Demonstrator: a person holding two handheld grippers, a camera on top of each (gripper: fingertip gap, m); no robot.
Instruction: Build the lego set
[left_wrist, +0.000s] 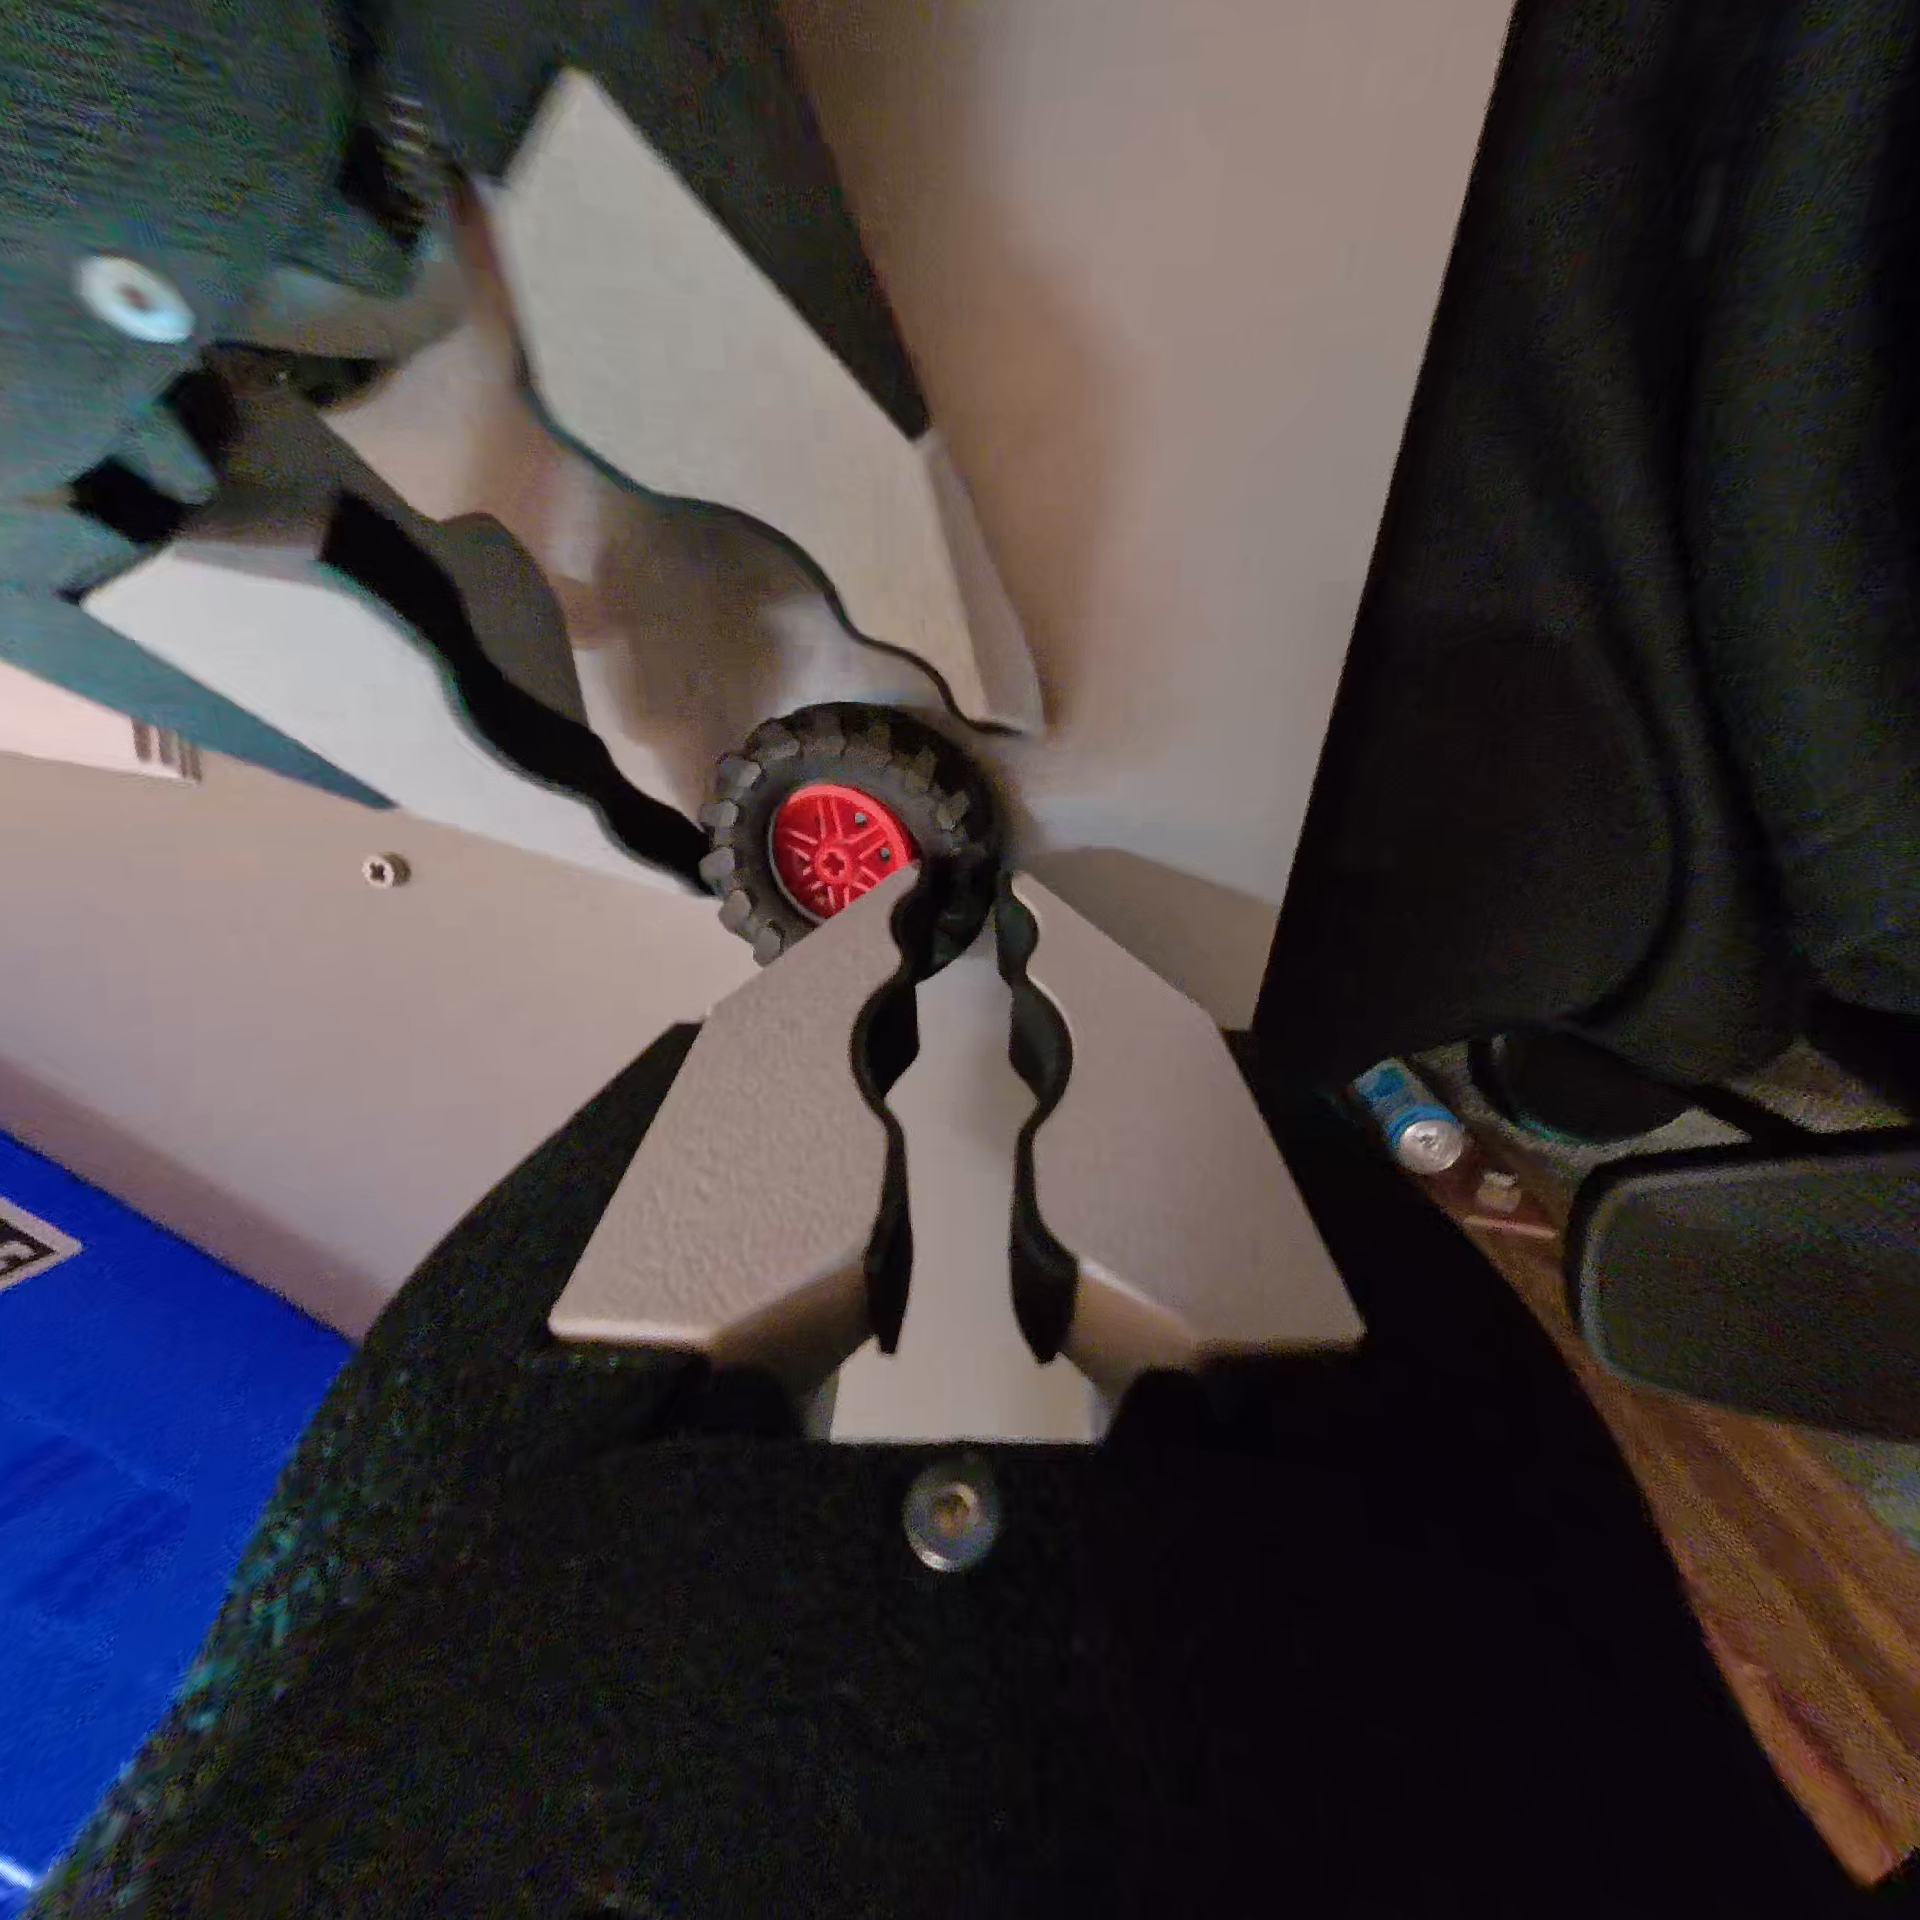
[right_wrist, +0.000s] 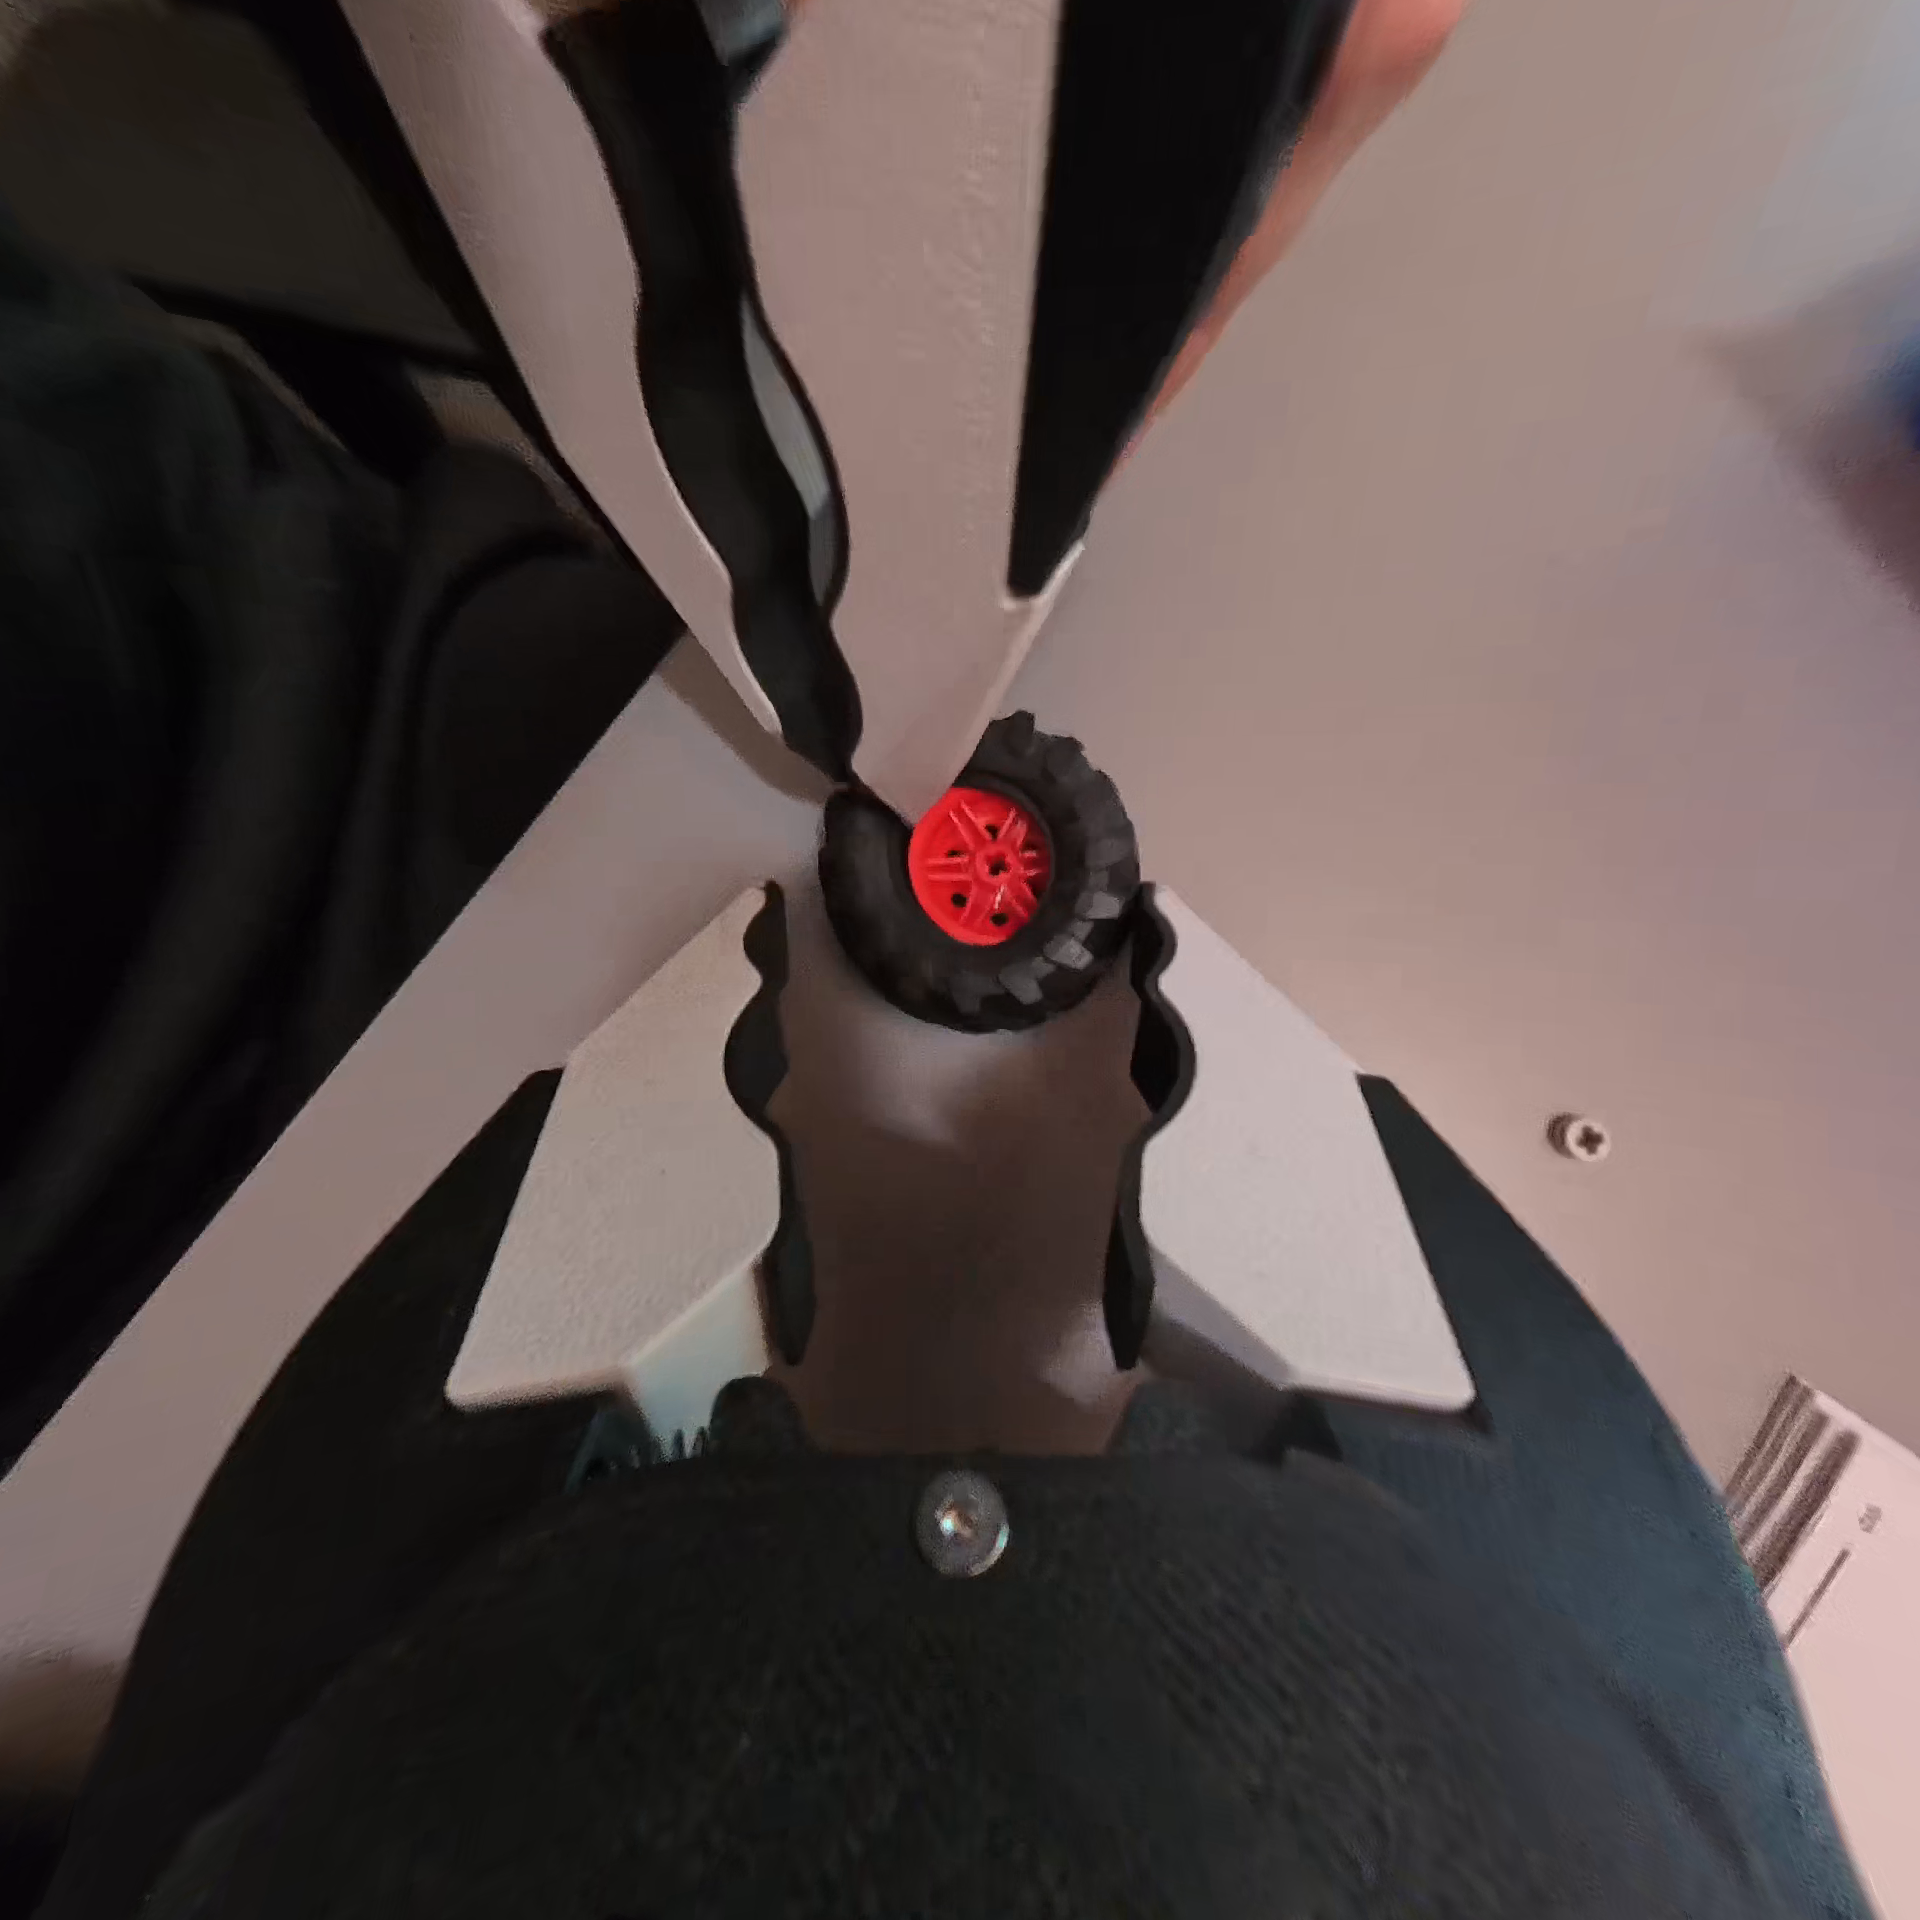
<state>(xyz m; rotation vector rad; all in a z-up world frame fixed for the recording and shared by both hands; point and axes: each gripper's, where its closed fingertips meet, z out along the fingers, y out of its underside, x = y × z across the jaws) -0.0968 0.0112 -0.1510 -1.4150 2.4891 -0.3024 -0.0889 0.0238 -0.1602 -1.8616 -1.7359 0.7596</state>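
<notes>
**Crowded at the wheel, open beyond it**

Both grippers meet at the wheel (right_wrist: 982, 873): the left gripper (left_wrist: 951, 894) pinches its edge, and the right gripper (right_wrist: 956, 914) brackets it with fingers apart. No gap remains between them. The pale surface (right_wrist: 1507, 727) lies bare toward its far right. Dark cloth (left_wrist: 1662, 520) blocks the near edge.

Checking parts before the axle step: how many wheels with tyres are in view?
1. A single black tyre on a red rim, the wheel, sits between the tips of both grippers over the pale tabletop; both views show this same wheel. Others may lie out of view.
</notes>
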